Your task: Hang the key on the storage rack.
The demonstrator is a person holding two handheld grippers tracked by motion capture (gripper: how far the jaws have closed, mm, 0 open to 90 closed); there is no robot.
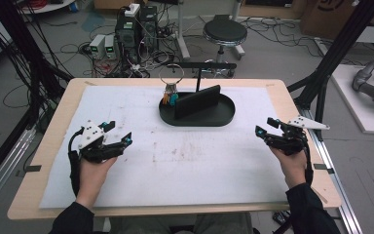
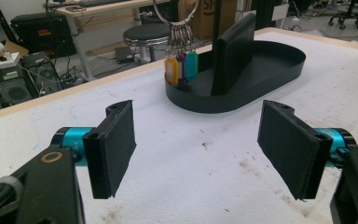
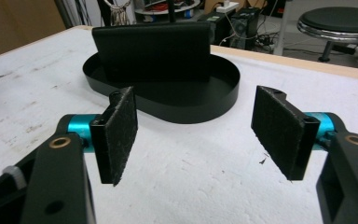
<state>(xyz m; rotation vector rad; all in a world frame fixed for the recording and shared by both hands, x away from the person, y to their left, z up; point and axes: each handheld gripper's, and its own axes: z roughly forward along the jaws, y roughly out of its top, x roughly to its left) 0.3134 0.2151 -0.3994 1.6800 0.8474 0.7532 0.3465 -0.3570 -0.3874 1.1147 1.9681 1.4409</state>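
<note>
Both of your grippers stand wide open and hold nothing. The left gripper (image 1: 118, 133) hovers over the left of the white mat (image 1: 126, 161), the right gripper (image 1: 267, 126) over its right edge, and both point inward toward the black tray (image 1: 224, 116) at the far middle of the table.

The keys (image 2: 181, 67) look like the thing to go for: a bunch with orange, purple and teal tags on a large metal ring (image 1: 171, 74), hanging at the left end of the tray, just beside the upright black wallet (image 1: 198, 102) that stands in it. The ring seems to hang from the black stand behind the tray, though the hook itself is hard to make out.

In the left gripper view the tags sit ahead of the jaws and well apart from them, a little left of the midline between the pads. So bring the left gripper forward and steer slightly toward the tags. Keep the jaws wide until the tags or the ring lie squarely between the pads, then close. Come in clear of the tray's wall and the wallet, since a nudge could tip it.

In the right gripper view the wallet faces the jaws broadside, also well apart.
</note>
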